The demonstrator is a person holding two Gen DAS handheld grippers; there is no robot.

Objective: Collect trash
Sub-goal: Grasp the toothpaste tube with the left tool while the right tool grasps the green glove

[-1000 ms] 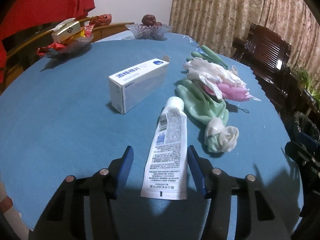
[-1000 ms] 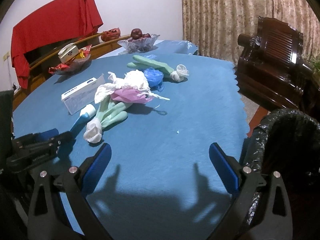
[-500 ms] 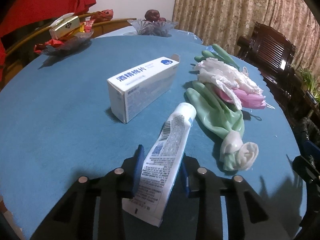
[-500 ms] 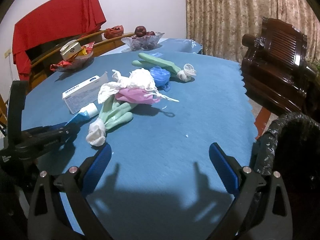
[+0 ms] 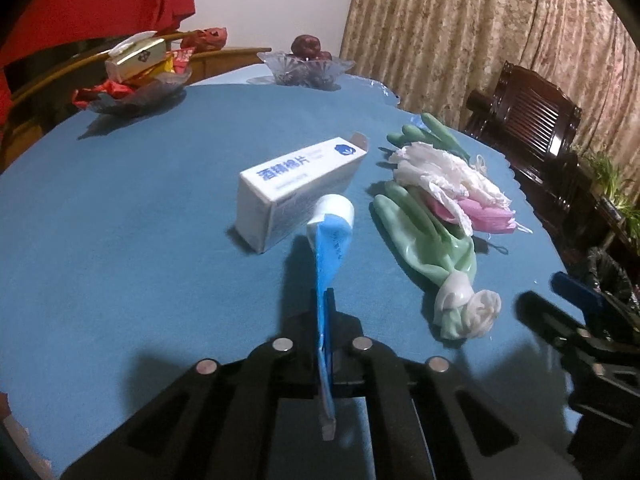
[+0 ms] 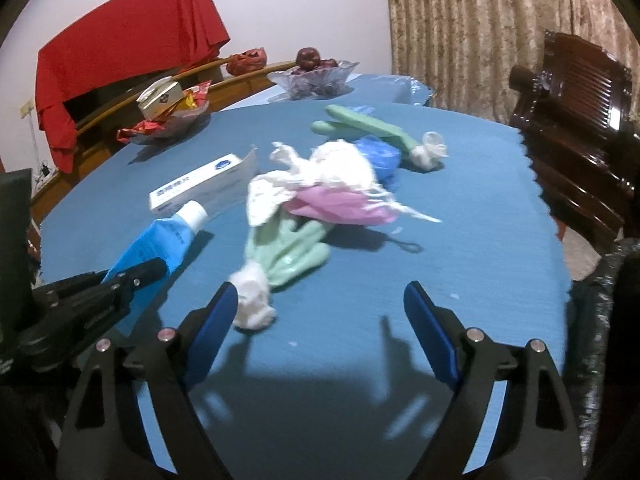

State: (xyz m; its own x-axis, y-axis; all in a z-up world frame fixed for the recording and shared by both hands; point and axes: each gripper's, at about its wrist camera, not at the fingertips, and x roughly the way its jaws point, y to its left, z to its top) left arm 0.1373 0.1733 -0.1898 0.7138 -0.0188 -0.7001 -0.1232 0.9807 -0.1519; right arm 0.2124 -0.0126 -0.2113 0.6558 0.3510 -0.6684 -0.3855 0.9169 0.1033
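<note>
left gripper [image 5: 326, 320] jaws clamp blue tube [image 5: 330, 240]; white box [image 5: 298, 190] reads 酒精棉片; right gripper [image 6: 320, 320] jaws closing, nothing between

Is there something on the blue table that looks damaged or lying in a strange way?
Yes. The white box has its end flap standing open. The green glove nearest the grippers lies with its cuff rolled inside out, half buried under crumpled white tissue and a pink mask.
</note>
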